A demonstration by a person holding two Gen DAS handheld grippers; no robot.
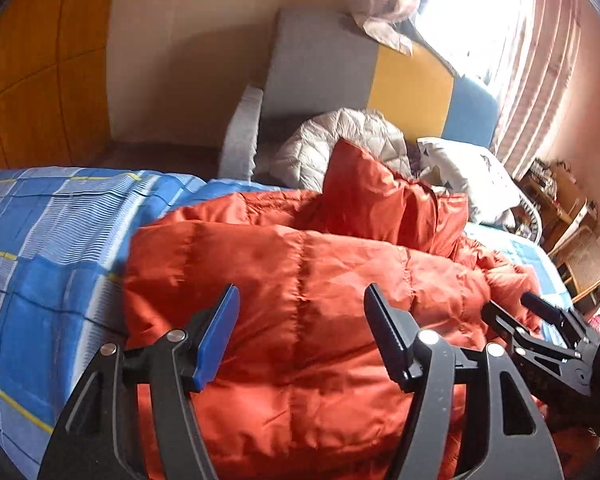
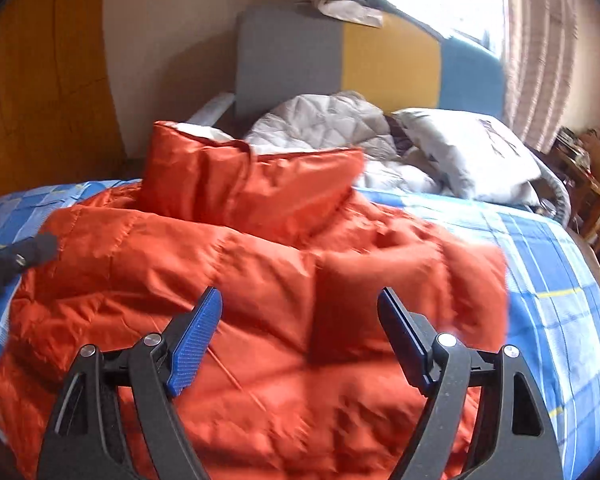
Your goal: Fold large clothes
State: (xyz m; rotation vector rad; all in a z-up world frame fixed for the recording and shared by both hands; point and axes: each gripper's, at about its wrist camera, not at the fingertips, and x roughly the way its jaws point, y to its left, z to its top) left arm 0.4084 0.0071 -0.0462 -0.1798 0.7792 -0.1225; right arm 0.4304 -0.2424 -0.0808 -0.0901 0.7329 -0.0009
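Sprawling across the blue plaid bedspread (image 1: 40, 240), the orange puffer jacket (image 1: 300, 300) lay bunched, its collar (image 2: 252, 184) standing up. Its slick, puffy shell looked likely to slide from a shallow pinch or spring open. The left gripper (image 1: 300, 320) and right gripper (image 2: 300, 320) hung above it, jaws spread wide, holding nothing. Behind lay a grey quilted jacket (image 2: 324, 124), a pillow (image 2: 472, 152) and the headboard (image 2: 388, 60).

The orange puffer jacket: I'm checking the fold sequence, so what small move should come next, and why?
Probably lower both tongs, left and right, onto the orange puffer jacket and close on its near edge. Both are open and hold nothing, while the jacket lies bunched on the blue plaid bedspread, collar standing.
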